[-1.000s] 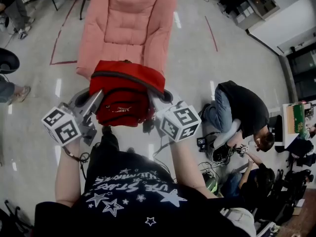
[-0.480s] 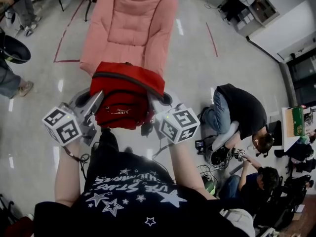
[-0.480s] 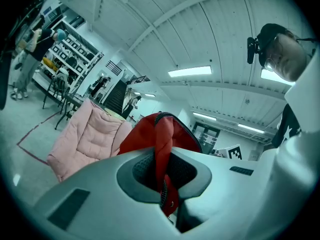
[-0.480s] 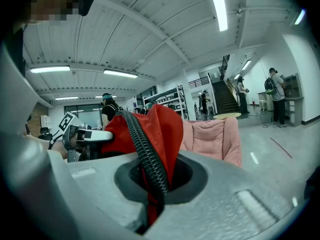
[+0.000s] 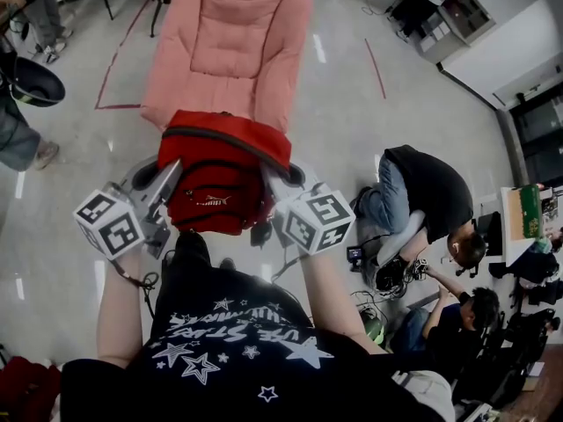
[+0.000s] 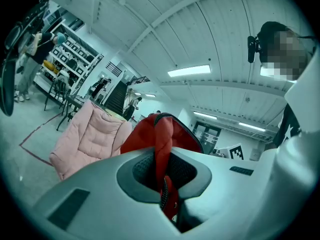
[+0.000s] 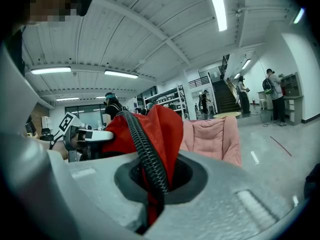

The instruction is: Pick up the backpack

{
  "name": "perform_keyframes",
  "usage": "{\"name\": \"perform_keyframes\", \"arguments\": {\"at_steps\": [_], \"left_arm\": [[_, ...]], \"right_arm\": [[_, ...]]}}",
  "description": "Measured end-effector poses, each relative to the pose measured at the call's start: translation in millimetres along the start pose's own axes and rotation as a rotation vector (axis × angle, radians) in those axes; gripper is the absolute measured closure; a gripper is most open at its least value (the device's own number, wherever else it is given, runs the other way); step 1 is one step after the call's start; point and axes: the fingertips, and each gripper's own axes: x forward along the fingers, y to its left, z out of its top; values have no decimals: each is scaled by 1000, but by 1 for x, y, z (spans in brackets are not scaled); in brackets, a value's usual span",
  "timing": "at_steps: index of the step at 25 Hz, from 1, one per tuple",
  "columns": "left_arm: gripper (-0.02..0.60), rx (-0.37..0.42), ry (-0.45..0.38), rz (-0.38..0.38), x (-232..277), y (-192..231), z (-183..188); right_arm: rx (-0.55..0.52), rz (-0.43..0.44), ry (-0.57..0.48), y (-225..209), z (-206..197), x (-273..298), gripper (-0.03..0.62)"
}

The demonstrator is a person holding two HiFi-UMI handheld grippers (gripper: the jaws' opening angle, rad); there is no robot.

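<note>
Between the two grippers, close in front of the person's chest, the red backpack (image 5: 220, 178) hangs by its upper corners and looks to be clear of the floor (image 5: 347, 117), its far side just at the front edge of the pink chair (image 5: 230, 47). The left gripper (image 5: 174, 170) is pinched on a fold of red cloth with a zip line running through it. The right gripper (image 5: 269, 174) is clamped on a matching fold at the bag's right side. Both gripper views show the cloth seated deep between the jaws rather than at the tips. To carry this lift well, I would hold both hands at one height, squeeze evenly, and raise them together without spreading them, since a sideways pull would likely load the zip seam or drag the cloth out. The chair's front edge bounds the far side, and the person's own legs bound the near side, so the bag has little room to swing either way. To the right, a crouching person (image 5: 427, 196) and floor cables sit near, well within a careless step. Bare floor opens at the left, up to a standing person (image 5: 18, 143) at the far left edge.
</note>
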Motion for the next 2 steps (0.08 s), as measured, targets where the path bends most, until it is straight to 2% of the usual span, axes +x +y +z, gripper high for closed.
{"name": "perform_keyframes", "arguments": {"at_steps": [2], "left_arm": [[549, 1, 1, 2, 4, -1, 10]], "right_arm": [[3, -3, -1, -3, 11, 2, 587]]}}
